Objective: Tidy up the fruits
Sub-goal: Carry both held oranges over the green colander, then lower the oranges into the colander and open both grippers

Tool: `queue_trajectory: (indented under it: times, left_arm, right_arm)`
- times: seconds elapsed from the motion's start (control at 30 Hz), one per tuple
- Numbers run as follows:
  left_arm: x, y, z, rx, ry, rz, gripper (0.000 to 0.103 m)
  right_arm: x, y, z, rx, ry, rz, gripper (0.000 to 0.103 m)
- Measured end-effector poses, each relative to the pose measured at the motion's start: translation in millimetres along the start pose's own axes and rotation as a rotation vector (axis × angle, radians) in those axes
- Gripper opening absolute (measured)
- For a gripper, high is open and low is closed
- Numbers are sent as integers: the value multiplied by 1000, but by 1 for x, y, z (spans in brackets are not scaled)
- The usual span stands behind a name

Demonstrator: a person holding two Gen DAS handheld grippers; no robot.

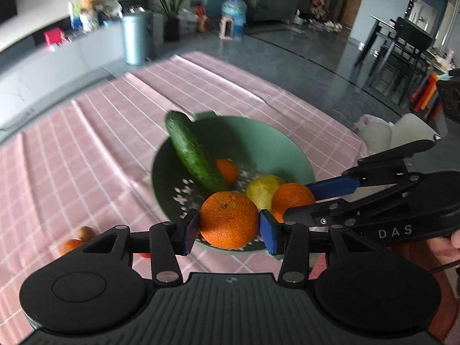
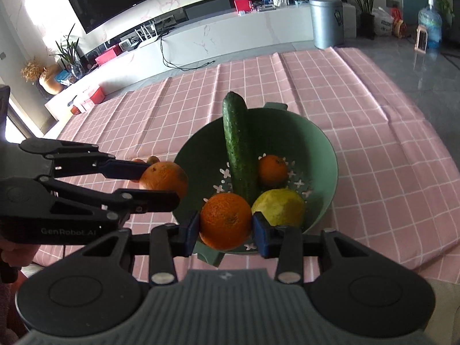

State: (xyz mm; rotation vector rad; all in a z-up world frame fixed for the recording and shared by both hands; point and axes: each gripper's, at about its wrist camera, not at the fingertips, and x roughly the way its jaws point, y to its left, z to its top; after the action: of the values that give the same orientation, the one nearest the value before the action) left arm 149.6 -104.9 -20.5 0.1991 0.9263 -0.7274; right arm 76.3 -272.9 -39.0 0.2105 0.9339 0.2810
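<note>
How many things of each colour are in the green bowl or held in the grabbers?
Orange: 3, a held orange in the left gripper, another orange in the right gripper, a small orange in the bowl
Green: 1, the cucumber
Yellow: 1, the yellow fruit
Total: 5

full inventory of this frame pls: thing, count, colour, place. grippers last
colander bowl: 1, green, on the tablecloth
cucumber: 1, dark green, leaning in the bowl, tip past the rim
small orange: 1, orange, bowl floor
lemon: 1, yellow, in the bowl, near side
held oranges: 2, orange, one per gripper, by the bowl
small fruits: at least 2, orange-red, on the cloth left of the bowl
tablecloth: 1, pink checked
left gripper: shut on an orange
right gripper: shut on an orange
</note>
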Motion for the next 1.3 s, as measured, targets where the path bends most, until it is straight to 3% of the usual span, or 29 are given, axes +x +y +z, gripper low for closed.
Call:
queue_trajectory:
  times: [0.37,0.67,0.9,1.03,1.3]
  left_arm:
    - [36,8,11,50,159,-26,52]
    - [50,7,14,125,218,-42,52]
    - [56,0,11,175,231,-29,52]
    - [55,-3,10,194,228,-3,57]
    - [46,-3,10,192,203,-1,66]
  right_arm:
    - [37,-23,12,95,134,77,37]
    - [47,-30,12,140,182,100,39]
    - [47,-30,15,151,194,104,40]
    - [46,-31,16,157,185,103,45]
    - [36,-25,17,142,160,78,47]
